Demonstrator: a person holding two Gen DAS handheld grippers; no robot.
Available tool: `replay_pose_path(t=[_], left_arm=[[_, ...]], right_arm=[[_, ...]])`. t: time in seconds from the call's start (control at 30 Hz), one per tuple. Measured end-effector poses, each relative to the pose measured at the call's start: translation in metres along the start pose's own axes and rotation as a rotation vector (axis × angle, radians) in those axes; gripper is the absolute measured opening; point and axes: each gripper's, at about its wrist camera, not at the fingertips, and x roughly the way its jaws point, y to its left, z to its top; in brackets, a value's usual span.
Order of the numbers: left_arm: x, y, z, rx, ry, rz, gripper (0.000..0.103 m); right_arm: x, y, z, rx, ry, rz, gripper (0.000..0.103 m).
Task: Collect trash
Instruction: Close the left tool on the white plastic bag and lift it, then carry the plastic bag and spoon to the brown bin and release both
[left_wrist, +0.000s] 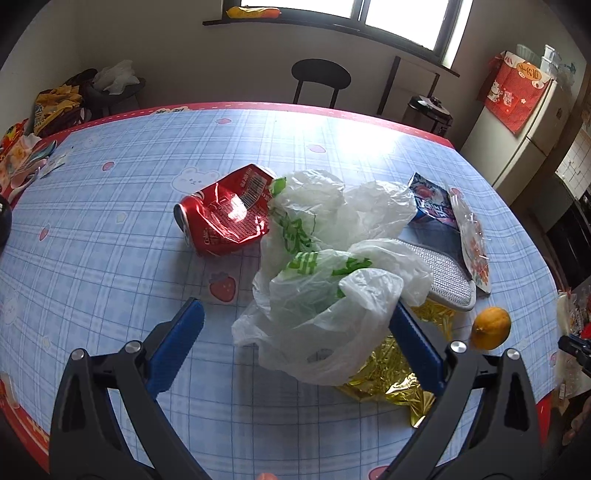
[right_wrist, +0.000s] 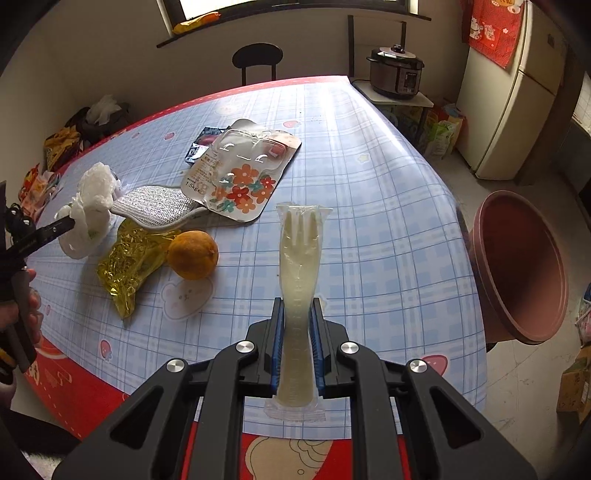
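Upright in the right tool (right_wrist: 298, 334) — wrapped fork (right_wrist: 299, 266), tines up

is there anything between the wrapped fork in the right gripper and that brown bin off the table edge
Nothing visible. The right gripper is shut on the wrapped fork, held above bare tablecloth. The brown bin sits past the table's right edge, mouth tilted this way, open air between.

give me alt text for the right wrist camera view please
The right gripper has its jaws shut on a wrapped plastic fork, held above a blue checked tablecloth. An orange and gold wrapper lie left; a brown bin sits right.
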Motion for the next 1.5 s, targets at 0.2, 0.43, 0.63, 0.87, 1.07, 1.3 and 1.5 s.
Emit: replay_pose_path(t=[0.2, 0.43, 0.63, 0.87, 1.07, 1.3, 1.5], left_arm=[[0.027, -0.014, 0.002, 0.081, 0.033, 0.007, 0.094], [-0.010, -0.001, 0.001, 0.021, 0.000, -0.065, 0.011], [-0.066, 0.002, -0.005, 0.005, -0.069, -0.117, 0.009], [-0.122, -0.017, 0.008, -0.003, -0.160, -0.208, 0.008], [-0.149, -0.048, 0.028, 0.042, -0.205, -0.275, 0.008], [-0.164, -0.096, 0.045, 0.099, -0.230, -0.365, 0.008], [-0.165, -0.178, 0.070, 0.230, -0.248, -0.485, 0.008]], right_arm=[[-0.012, 0.001, 0.004, 0.003, -0.025, 0.000, 0.015], [-0.023, 0.005, 0.015, -0.004, -0.074, 0.032, 0.015], [-0.027, 0.004, 0.027, 0.005, -0.111, 0.077, 0.015], [-0.037, -0.001, 0.039, 0.010, -0.157, 0.120, 0.015], [-0.049, -0.017, 0.041, 0.035, -0.191, 0.128, 0.015], [-0.068, -0.052, 0.035, 0.096, -0.227, 0.100, 0.015], [-0.095, -0.106, 0.024, 0.178, -0.276, 0.033, 0.015]])
